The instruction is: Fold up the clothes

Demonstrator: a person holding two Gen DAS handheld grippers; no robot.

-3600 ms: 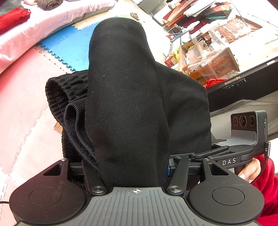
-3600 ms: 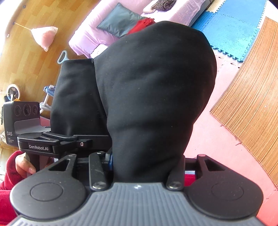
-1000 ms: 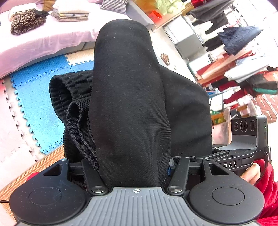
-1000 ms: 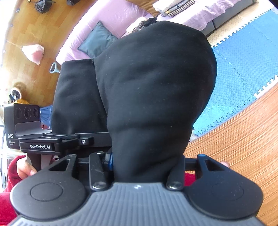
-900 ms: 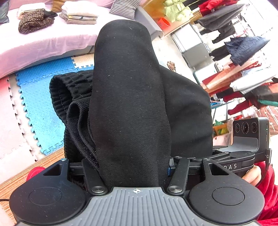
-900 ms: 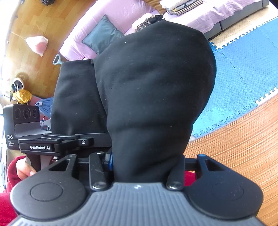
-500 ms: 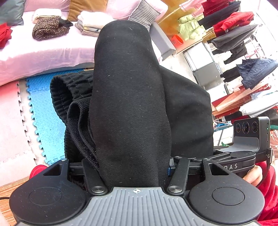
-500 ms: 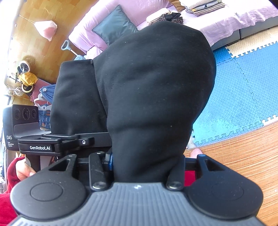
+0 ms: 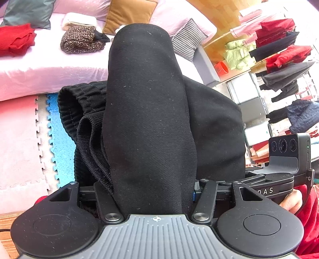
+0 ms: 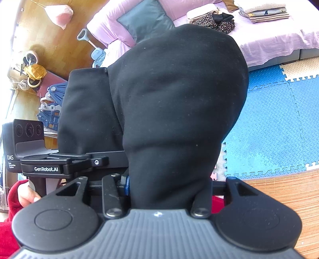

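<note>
Two grippers carry one black garment, which is off the floor and fills the middle of both wrist views. It is bunched into several layers over the fingers, so the fingertips are hidden. The left gripper looks clenched on a thick roll of cloth, judging by how the fabric narrows where it enters between the linkage bars. The right gripper looks clamped on another mound of the same garment.

As for progress, the garment is doubled over and gathered, not spread flat. That fits a folded bundle being carried toward the bed, where other clothes already sit. It fits equally a piece lifted partway through folding, and these frames do not settle which. A neat, laid-down fold is not visible.

The left view alone shows a ribbed elastic waistband or cuff at 9 o'clock of the roll, which hints at trousers or a sweatshirt. It also shows a clothes rack at 2 o'clock and a red top at 10 o'clock.

The right view alone shows a folded stack on the bed at 1 o'clock, blue foam mats at 3 o'clock and a woven mat at 4 o'clock. Both views catch a leopard-print piece.
</note>
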